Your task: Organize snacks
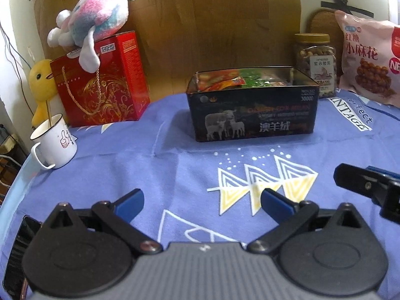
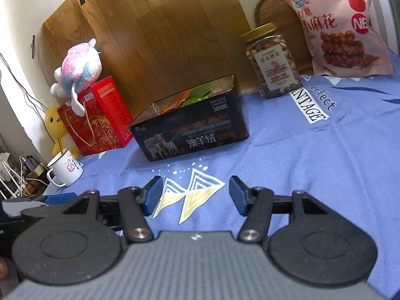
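Note:
A black tin box (image 1: pixel 252 115) (image 2: pixel 192 135) with sheep printed on its side stands open on the blue cloth, with several colourful snack packets (image 1: pixel 230 80) (image 2: pixel 197 95) inside it. My left gripper (image 1: pixel 202 200) hovers low over the cloth in front of the box, open, nothing between its blue pads. My right gripper (image 2: pixel 195 192) sits beside it to the right, also open and empty; part of it (image 1: pixel 370 187) shows at the right edge of the left wrist view. A jar of nuts (image 1: pixel 315 62) (image 2: pixel 272 62) and a pink snack bag (image 1: pixel 370 57) (image 2: pixel 342 27) stand behind the box to the right.
A red gift box (image 1: pixel 100 82) (image 2: pixel 97 117) with a plush toy (image 1: pixel 92 22) (image 2: pixel 77 67) on top stands at the back left, next to a yellow duck toy (image 1: pixel 41 82). A white mug (image 1: pixel 53 142) (image 2: pixel 65 170) sits near the table's left edge. A wooden board (image 1: pixel 200 25) backs the table.

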{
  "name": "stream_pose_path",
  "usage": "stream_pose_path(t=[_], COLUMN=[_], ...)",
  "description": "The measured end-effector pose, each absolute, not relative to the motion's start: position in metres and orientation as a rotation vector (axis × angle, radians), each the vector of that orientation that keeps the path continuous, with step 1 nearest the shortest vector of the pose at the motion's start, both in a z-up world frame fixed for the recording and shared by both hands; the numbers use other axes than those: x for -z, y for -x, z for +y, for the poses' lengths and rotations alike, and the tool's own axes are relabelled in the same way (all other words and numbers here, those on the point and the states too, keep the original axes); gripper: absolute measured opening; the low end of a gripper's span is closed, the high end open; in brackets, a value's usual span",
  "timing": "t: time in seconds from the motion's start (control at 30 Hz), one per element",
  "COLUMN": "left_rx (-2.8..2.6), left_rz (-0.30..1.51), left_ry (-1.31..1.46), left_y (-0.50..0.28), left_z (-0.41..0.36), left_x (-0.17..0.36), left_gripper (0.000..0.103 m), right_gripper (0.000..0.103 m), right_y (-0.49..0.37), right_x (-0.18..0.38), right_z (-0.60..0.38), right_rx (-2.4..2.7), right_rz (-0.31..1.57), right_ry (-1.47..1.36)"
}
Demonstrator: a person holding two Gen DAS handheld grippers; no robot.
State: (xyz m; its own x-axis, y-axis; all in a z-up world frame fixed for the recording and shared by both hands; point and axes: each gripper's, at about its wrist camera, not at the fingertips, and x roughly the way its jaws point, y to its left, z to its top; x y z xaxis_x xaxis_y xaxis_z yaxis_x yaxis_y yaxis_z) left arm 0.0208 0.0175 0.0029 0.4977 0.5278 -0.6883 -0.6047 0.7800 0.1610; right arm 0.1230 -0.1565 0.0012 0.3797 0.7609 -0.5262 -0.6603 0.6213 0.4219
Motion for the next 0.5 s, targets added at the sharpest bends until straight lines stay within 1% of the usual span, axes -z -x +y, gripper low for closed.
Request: stream_pose_path(t=[0.5], left_rx=[-0.698], left_rz=[0.784], left_ry=[0.055], left_y=[-0.028], left_z=[0.001], left_x=[-0.007], left_gripper=[0.103], right_gripper=[0.061], right_y=[-0.119], right_x=[-0.002], right_z=[-0.167], right_rx=[-0.924], right_rz=[0.758], right_ry=[-0.191])
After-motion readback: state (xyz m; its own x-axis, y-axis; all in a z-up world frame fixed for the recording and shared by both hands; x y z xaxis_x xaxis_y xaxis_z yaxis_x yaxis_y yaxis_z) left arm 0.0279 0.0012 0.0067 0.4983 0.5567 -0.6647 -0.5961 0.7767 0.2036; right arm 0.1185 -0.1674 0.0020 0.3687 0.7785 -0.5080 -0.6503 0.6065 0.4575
